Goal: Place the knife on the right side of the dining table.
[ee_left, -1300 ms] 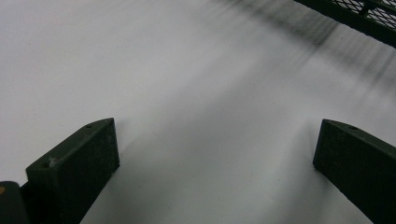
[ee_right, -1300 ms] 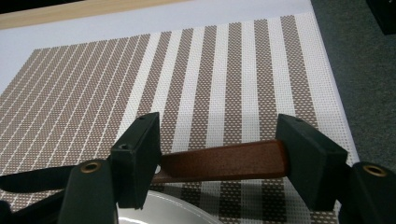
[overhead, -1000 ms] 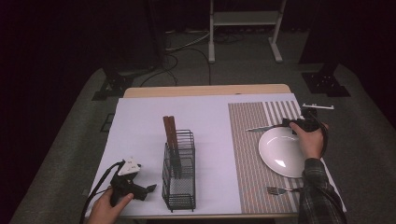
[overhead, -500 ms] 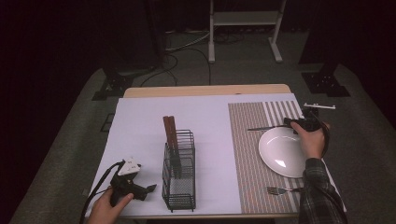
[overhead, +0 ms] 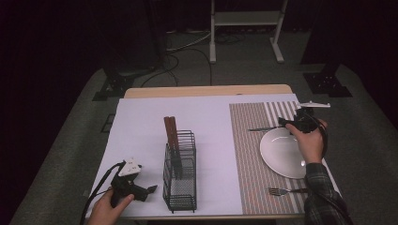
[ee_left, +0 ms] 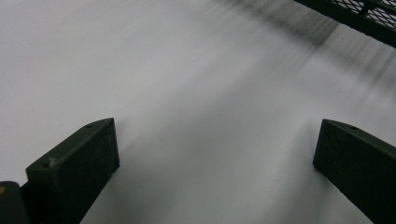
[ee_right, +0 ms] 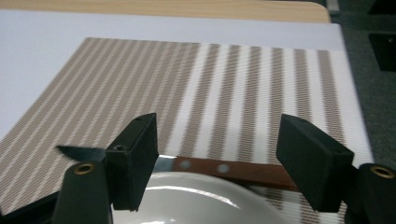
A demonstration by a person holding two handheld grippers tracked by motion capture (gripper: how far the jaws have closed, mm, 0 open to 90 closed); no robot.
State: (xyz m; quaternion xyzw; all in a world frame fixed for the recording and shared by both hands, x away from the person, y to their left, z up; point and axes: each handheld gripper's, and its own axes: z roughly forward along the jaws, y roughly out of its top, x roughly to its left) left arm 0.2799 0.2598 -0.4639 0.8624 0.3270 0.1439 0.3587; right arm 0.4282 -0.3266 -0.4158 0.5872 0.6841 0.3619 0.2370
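right gripper (ee_right: 217, 156) jaws spread, now farther back over knife (ee_right: 224, 169), left gripper (overhead: 151, 189) spread, unmoved

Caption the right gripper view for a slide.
Right tool open, jaws straddling a wooden-handled knife lying past the white plate on the striped placemat.

Dim room, lit tabletop; soft rack shadows; close claw views blurred

Your left gripper (overhead: 151, 189) sits low near you, jaws spread wide, nothing between them, your left hand (overhead: 107, 209) wrapped round its rear. Your right gripper (overhead: 283, 123) is extended ahead of your right hand (overhead: 309, 140), jaws also wide apart, pointing to your left.
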